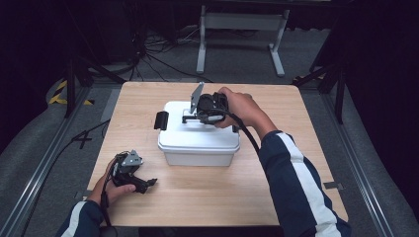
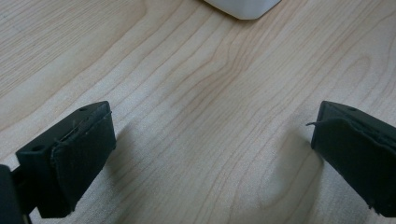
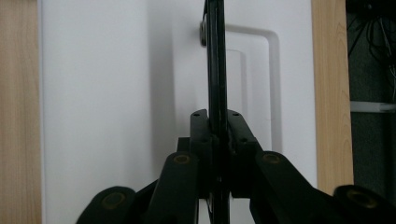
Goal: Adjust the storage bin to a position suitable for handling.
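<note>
Wooden tabletop (image 1: 257,187) carries a white lidded storage box (image 1: 197,143) at centre. At its twelve o'clock edge the right gripper (image 1: 187,118) pinches the lid's black carry handle (image 3: 214,60). At seven o'clock the left gripper (image 1: 148,183) rests, jaws wide, nothing between.
</note>
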A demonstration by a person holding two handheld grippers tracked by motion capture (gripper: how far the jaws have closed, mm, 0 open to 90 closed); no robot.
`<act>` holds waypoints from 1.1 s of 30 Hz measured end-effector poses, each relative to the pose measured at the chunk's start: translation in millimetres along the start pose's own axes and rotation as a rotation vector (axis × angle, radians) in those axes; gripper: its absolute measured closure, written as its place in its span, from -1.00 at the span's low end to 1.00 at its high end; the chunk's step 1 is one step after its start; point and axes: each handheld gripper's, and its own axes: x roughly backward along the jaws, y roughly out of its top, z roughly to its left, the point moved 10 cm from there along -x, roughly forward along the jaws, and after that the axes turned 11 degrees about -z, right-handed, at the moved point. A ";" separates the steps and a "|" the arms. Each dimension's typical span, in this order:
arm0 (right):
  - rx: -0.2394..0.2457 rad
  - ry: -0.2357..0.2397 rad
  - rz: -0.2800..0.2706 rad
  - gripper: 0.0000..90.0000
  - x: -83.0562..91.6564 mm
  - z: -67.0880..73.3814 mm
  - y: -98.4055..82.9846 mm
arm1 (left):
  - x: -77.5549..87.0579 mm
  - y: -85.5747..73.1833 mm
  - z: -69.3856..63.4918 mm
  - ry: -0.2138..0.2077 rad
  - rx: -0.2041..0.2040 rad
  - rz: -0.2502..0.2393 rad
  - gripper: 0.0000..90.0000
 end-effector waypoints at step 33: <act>-0.010 -0.089 -0.113 0.86 52.9 -11.3 -9.4 | 1.5 -0.9 -0.1 -0.003 0.001 0.010 -0.99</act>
